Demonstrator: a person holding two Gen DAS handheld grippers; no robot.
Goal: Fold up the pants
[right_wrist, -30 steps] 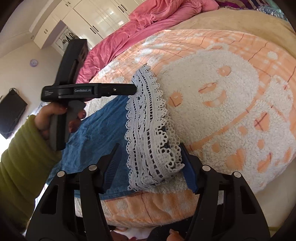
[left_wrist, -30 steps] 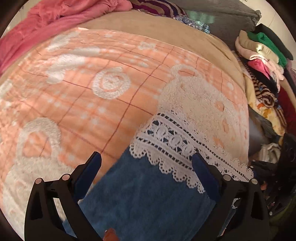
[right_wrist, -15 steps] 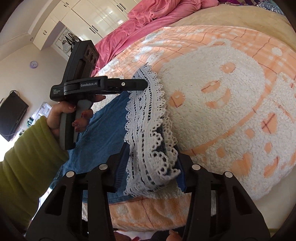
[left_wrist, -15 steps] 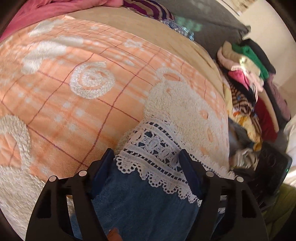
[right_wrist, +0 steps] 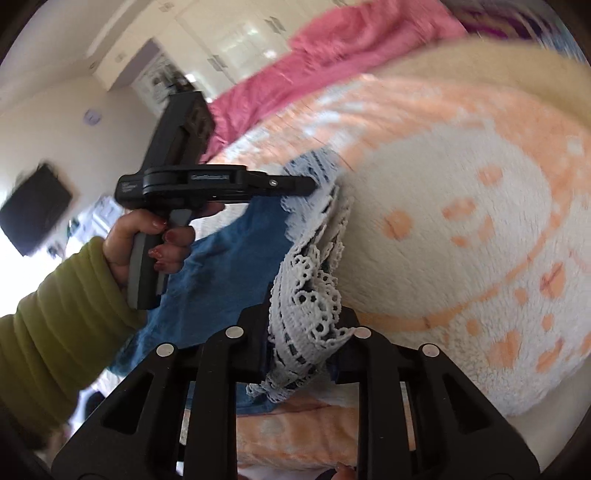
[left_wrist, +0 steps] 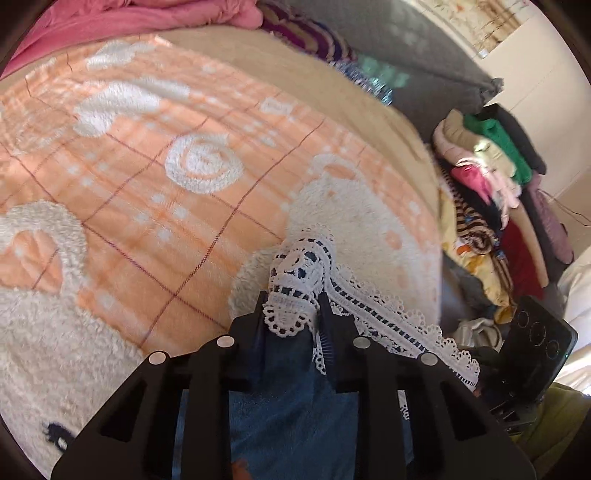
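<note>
- The pants [left_wrist: 291,398] are blue with a white lace trim [left_wrist: 295,295] at the end of the leg. They lie on a bed, on top of an orange and white blanket [left_wrist: 147,206].
- The left gripper [left_wrist: 291,314] has just been closing, and its two black fingers are now pinched on one bunch of the lace trim. The lace is squeezed into a lump between them.
- The right gripper [right_wrist: 306,332] has just been closing too. It is clamped on another bunch of the same lace, at the near edge of the bed.
- From the right wrist view, the lace runs from one gripper across to the other, and the blue cloth spreads out to the left of it.
- A hand [right_wrist: 147,240] with red nails holds the handle of the left gripper. The arm has a green sleeve [right_wrist: 55,332].
- A pink blanket [left_wrist: 129,18] is bunched up at the far end of the bed.
- A pile of clothes [left_wrist: 491,192] in many colours sits just beside the bed.
- The right wrist picture is a bit blurry.
</note>
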